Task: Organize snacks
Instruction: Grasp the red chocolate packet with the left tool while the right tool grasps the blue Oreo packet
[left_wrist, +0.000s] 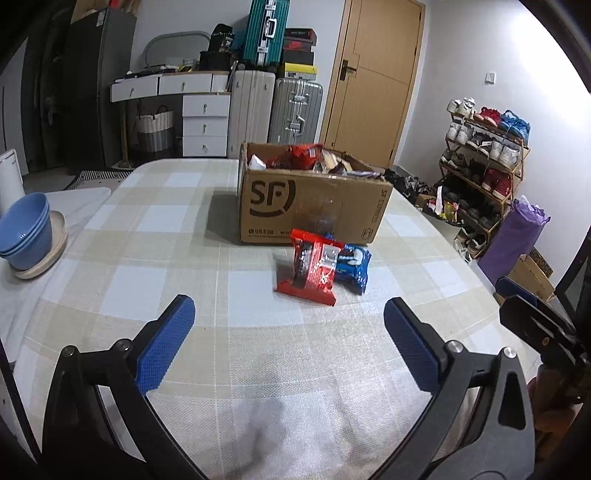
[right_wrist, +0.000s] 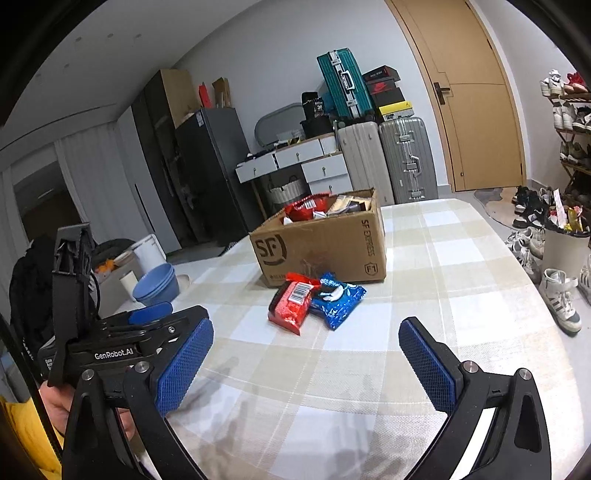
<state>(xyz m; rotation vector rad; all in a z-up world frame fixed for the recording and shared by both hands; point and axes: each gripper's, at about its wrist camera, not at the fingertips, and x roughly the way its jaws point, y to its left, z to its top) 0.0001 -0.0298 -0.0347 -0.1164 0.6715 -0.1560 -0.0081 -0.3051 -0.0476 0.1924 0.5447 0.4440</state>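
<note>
A red snack bag (left_wrist: 312, 267) (right_wrist: 291, 302) lies on the checked tablecloth, with a blue cookie pack (left_wrist: 352, 266) (right_wrist: 336, 301) touching its right side. Behind them stands an open SF cardboard box (left_wrist: 310, 206) (right_wrist: 321, 247) holding several snack packs. My left gripper (left_wrist: 290, 321) is open and empty, a short way in front of the two packs. My right gripper (right_wrist: 306, 345) is open and empty, also in front of them. The left gripper also shows at the left of the right wrist view (right_wrist: 147, 315).
Stacked blue bowls (left_wrist: 26, 232) (right_wrist: 157, 286) sit on a plate at the table's left edge. The table (left_wrist: 166, 236) ends on the right, with a shoe rack (left_wrist: 484, 162) and purple roll (left_wrist: 513, 236) beyond. Suitcases (left_wrist: 295, 110) and drawers (left_wrist: 205, 122) stand behind.
</note>
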